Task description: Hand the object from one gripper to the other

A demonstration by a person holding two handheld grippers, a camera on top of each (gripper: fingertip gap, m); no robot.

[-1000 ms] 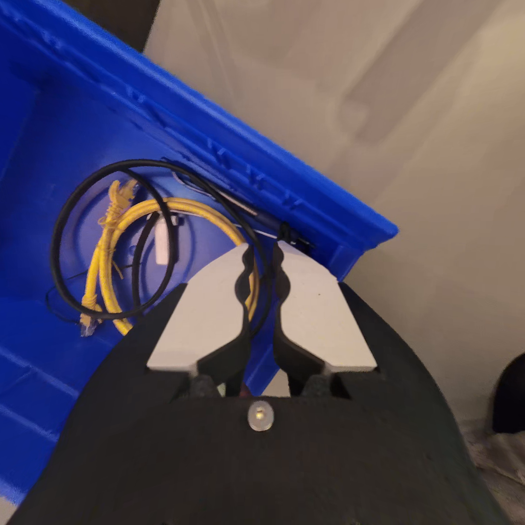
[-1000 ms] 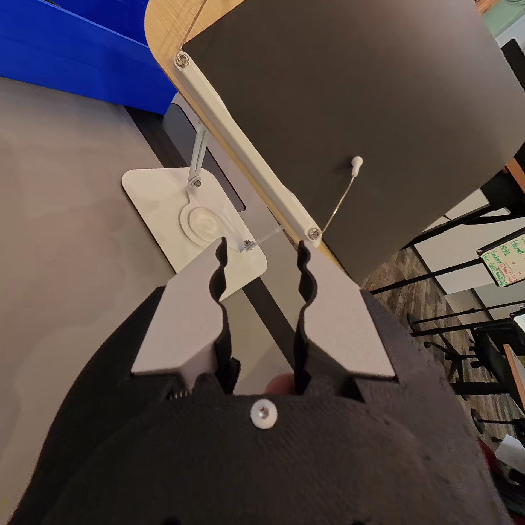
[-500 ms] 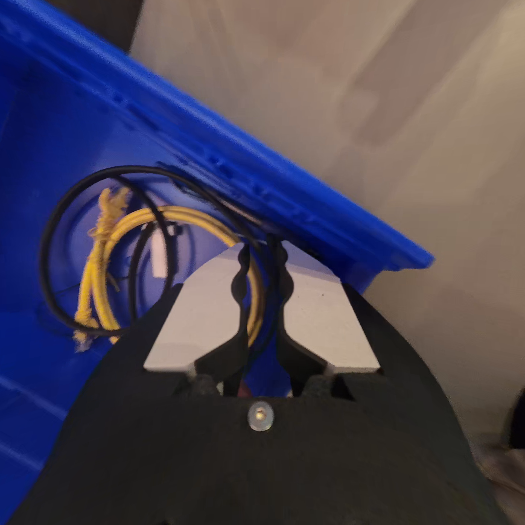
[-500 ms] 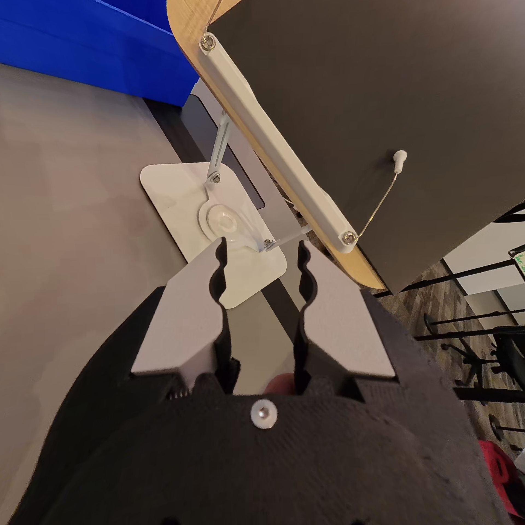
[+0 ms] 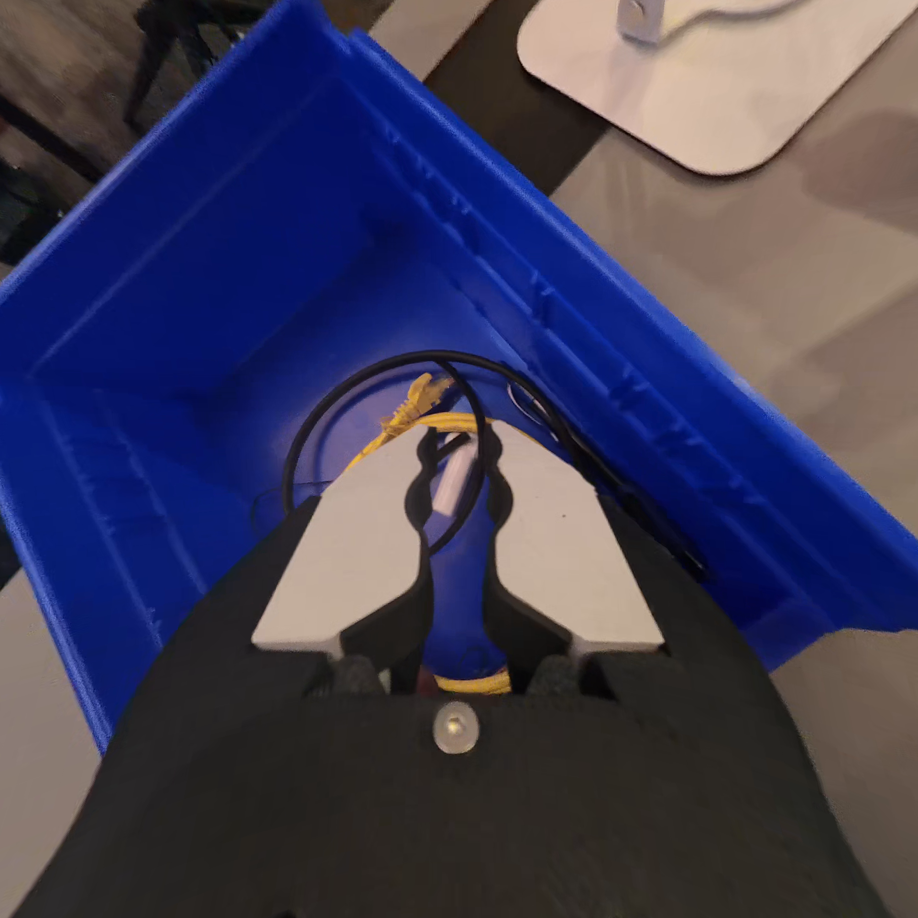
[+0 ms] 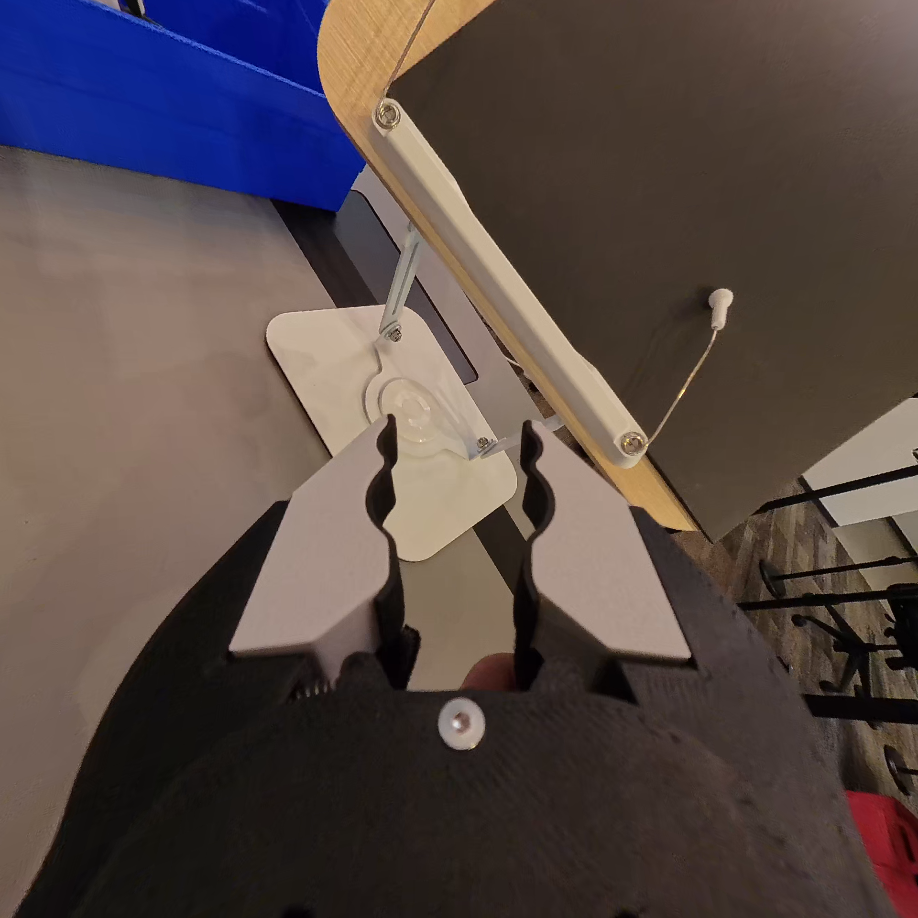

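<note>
A coiled black cable (image 5: 318,422), a yellow network cable (image 5: 422,397) and a small white piece (image 5: 454,482) lie on the floor of a blue bin (image 5: 198,248). My left gripper (image 5: 459,437) hangs over them inside the bin with its jaws apart. One strand of the black cable shows in the gap between the fingers, which hold nothing. My right gripper (image 6: 459,424) is open and empty above the grey table (image 6: 124,397), pointing at a white stand base (image 6: 323,357). The bin also shows in the right wrist view (image 6: 149,114), at the top left.
A dark board with a wooden edge (image 6: 646,149) tilts on the white stand just right of my right gripper. The stand base also shows in the left wrist view (image 5: 720,89), beyond the bin. Black floor stands (image 6: 844,621) and something red (image 6: 889,854) lie off the table to the right. About 35 cm separates my left fingertips from my right. To the small white piece (image 5: 454,482): left tips about 6 cm, right tips about 40 cm.
The left gripper has swung further over the bin's inside and its jaws stand a little wider. The right gripper has shifted slightly, so the stand and board sit further right in its view.
</note>
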